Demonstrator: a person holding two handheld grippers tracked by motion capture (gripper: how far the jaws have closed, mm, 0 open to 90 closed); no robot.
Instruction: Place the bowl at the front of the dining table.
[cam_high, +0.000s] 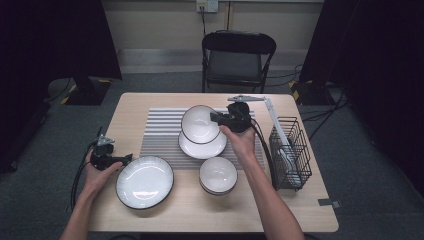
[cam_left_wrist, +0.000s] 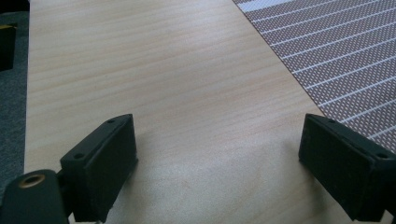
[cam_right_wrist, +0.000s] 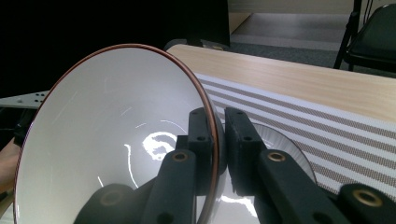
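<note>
Right gripper (cam_high: 216, 118) pinches the rim of a white bowl (cam_high: 199, 124), one jaw inside, one outside, so it tilts clear above the small plate (cam_high: 202, 147) on the striped mat (cam_high: 160, 131). Bowl: glossy white, thin brown edge. Left gripper (cam_high: 125, 158) spread empty over the desk (cam_high: 140, 102), beside the large plate (cam_high: 145, 181)

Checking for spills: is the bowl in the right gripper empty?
Empty: the bowl, clamped at its rim by the right gripper, shows only a bare, glossy white inside.
</note>
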